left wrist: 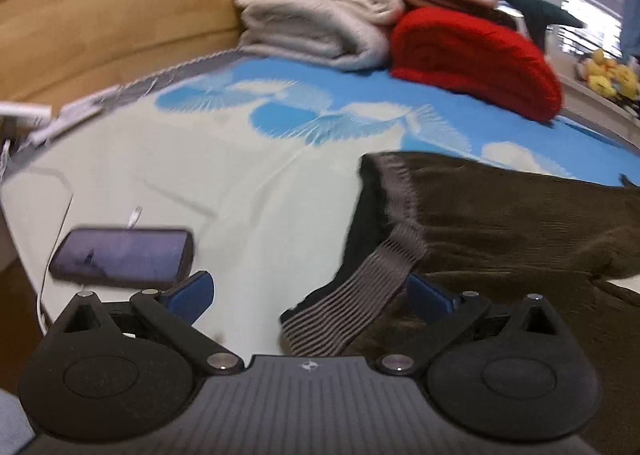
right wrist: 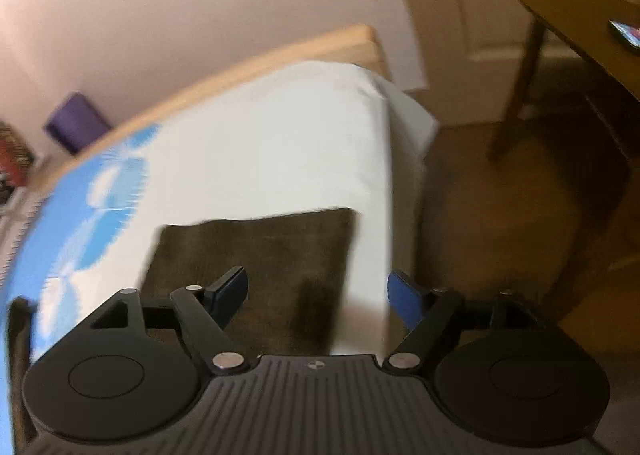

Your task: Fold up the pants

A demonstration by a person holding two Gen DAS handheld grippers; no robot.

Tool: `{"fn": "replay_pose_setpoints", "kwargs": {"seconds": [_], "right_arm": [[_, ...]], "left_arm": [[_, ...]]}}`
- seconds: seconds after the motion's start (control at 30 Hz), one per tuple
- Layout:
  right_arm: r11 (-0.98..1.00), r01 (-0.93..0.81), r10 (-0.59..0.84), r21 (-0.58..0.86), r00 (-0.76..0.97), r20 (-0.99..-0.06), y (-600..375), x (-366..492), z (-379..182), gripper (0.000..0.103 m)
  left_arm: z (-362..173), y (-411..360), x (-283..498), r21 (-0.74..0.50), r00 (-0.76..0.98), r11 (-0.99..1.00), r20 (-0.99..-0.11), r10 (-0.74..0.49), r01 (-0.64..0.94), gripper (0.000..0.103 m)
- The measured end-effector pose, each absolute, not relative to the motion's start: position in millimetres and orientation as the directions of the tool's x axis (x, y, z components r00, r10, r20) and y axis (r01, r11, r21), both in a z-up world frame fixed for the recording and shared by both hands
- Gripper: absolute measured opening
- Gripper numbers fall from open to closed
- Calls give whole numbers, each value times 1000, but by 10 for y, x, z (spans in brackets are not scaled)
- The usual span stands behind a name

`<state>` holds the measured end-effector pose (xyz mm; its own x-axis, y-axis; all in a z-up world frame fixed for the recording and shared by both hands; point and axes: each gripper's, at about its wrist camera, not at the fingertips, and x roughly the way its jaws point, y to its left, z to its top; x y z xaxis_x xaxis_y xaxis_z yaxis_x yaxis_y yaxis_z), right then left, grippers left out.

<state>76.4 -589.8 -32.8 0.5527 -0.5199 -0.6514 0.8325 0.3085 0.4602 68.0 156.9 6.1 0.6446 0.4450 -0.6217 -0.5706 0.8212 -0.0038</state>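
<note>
The dark brown corduroy pants (left wrist: pixel 520 223) with a grey ribbed elastic waistband (left wrist: pixel 360 295) lie on the white bed sheet with a blue fan pattern (left wrist: pixel 248 175), their leg end (right wrist: pixel 256 251) reaching near the foot corner of the bed. The left gripper (left wrist: pixel 310 293) hangs over the waistband with its blue-padded jaws spread wide and pinching nothing, while the right gripper (right wrist: pixel 318 295) stands likewise spread and empty above the leg end. Farther off sit a dark phone (left wrist: pixel 124 257) near the sheet's edge, a folded cream blanket (left wrist: pixel 316 19) and a folded red blanket (left wrist: pixel 476 63).
</note>
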Motion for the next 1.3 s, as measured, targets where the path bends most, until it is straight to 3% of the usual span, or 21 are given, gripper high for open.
{"fn": "replay_pose_setpoints", "kwargs": {"seconds": [0.13,0.27,0.47,0.63,0.97,1.13,1.3], "right_arm": [[476,687,-384,548,724,-574,-5563,914,-199,79],[642,546,-235,538,808,-540,-5102,1103,-47,80],[789,376,-74,487,843,-532,-4334,1326,85,85],[849,287,-4,444,843,-537,-3896,1543,201,85],[869,305,-5,390,792,-610,-3681,1981,142,85],[887,307,-22,344,773,-634,-3617,2172,77,85],[901,306,-32,309,755,-655,-3594,2271,31,85]], "left_arm": [[303,1479,694,-29,703,861,-591,395,-508,103],[520,1462,773,-37,743,887,-563,362,-460,103],[621,1617,1005,-84,756,882,-556,345,-464,103],[609,1666,1437,-41,748,895,-565,347,-445,103],[189,2142,2688,-8,683,947,-695,225,-320,103],[-166,2109,3357,162,618,957,-735,278,-239,103],[-522,2104,3814,193,555,967,-793,253,-165,103]]}}
